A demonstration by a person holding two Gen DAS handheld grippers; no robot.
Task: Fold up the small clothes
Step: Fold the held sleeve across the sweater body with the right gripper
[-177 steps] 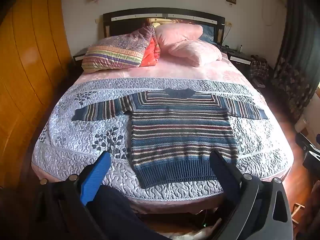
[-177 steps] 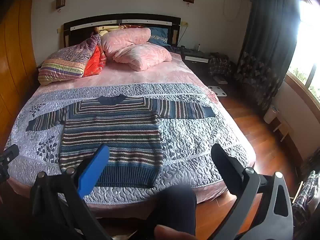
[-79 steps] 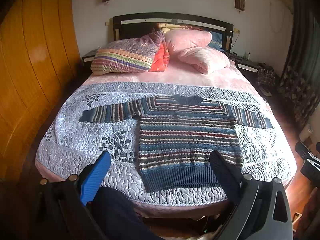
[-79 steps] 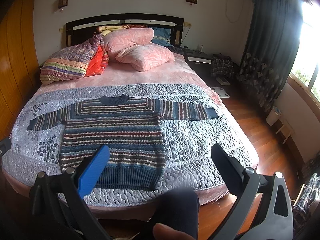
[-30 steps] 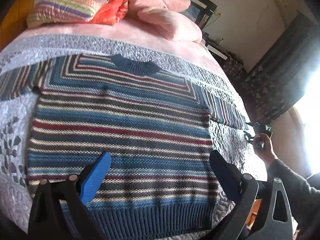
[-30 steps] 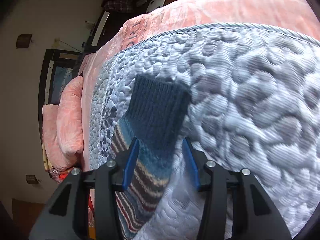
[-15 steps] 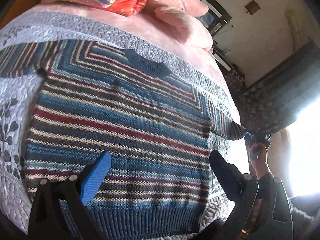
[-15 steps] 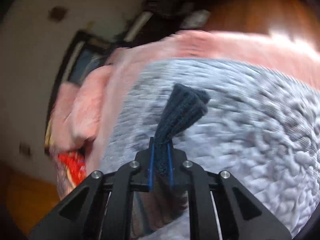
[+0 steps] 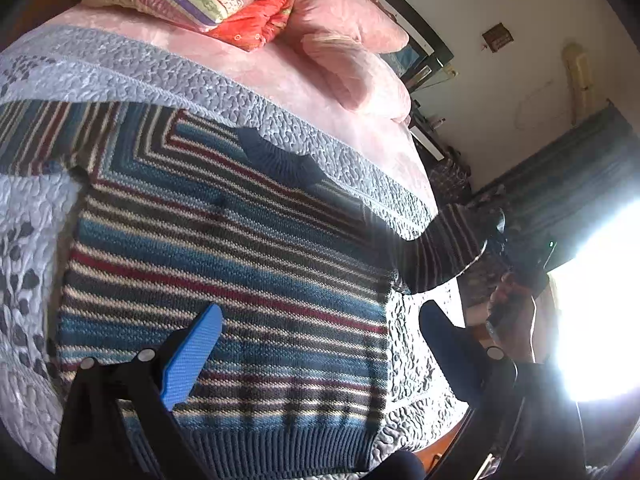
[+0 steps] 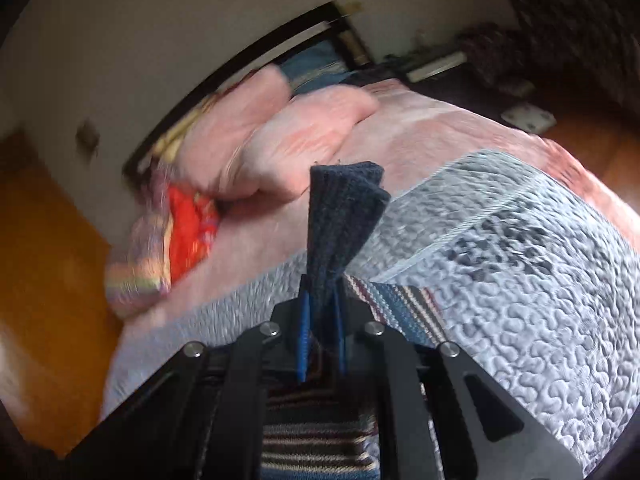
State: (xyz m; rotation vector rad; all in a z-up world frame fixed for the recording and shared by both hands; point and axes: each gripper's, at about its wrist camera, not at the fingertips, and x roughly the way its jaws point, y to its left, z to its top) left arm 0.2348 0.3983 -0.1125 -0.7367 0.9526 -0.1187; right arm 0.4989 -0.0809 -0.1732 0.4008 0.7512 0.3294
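Pinching sweater cuff (image 10: 340, 220) in my right gripper (image 10: 320, 344), seen only from right wrist; left gripper (image 9: 320, 344) gapes over sweater (image 9: 224, 264) body.

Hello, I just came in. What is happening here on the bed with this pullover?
A person with a gripper in each hand is starting to fold a striped sweater that lies flat on the quilt of a bed. The right gripper is shut on the dark cuff of one sleeve and has it raised off the quilt. The left gripper is open above the lower body of the sweater and holds nothing. The other sleeve and the body are flat, so no fold is finished yet.
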